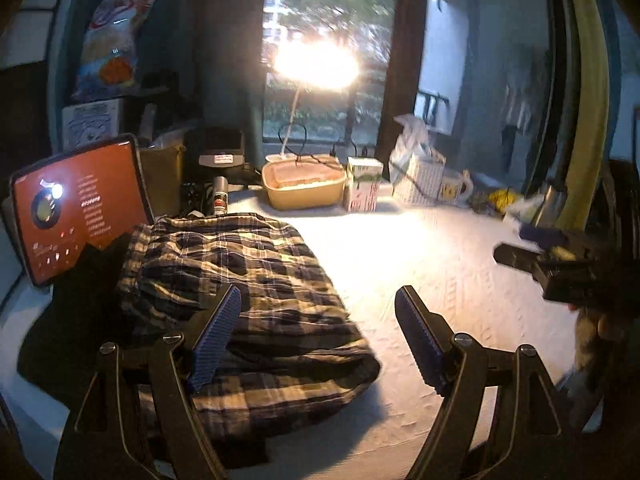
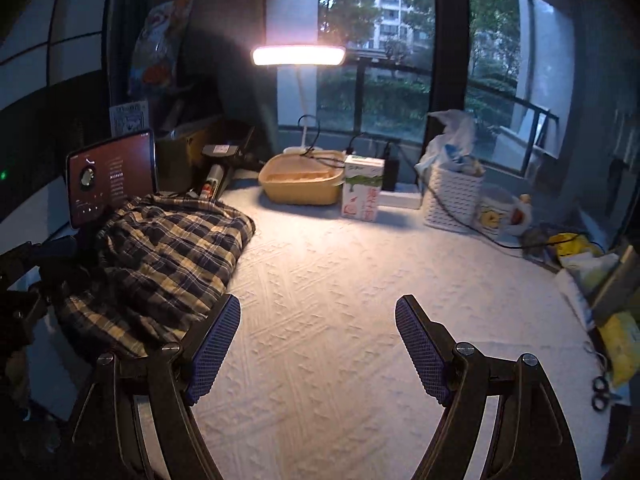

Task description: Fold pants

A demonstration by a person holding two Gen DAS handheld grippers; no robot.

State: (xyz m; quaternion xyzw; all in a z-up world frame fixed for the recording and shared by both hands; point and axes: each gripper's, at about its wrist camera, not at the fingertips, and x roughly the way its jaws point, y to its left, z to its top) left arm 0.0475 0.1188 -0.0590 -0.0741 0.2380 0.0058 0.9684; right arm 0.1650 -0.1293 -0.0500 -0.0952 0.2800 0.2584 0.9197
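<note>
1. The plaid pants (image 1: 248,300) lie folded in a rumpled bundle on the left part of the white textured table cover (image 2: 328,300), with a dark garment (image 1: 68,320) just beside them on the left.
2. The left gripper (image 1: 318,336) hangs over the near right edge of the pants, its blue-padded jaws spread wide with nothing between them; its left finger sits above the cloth and its right finger above bare cover.
3. The right gripper (image 2: 318,344) is likewise wide and empty, over bare cover just right of the pants; from the left wrist camera it shows at the far right (image 1: 520,258), well apart from the cloth.
4. The pants' right edge runs diagonally from the back toward the near side; beyond it the middle of the cover is open as far as the back row.
5. Behind the pants a tablet (image 2: 114,176) with a red screen stands propped, touching or nearly touching their far left edge.
6. Along the back stand a lit desk lamp (image 2: 298,56), a tan tub (image 2: 300,184), a carton (image 2: 360,192), a white woven basket (image 2: 452,200) and a mug (image 2: 500,212), with a black cable (image 2: 472,228) trailing across the back right.
7. The right edge is crowded with yellow packets (image 2: 620,340) and scissors (image 2: 600,392).
</note>
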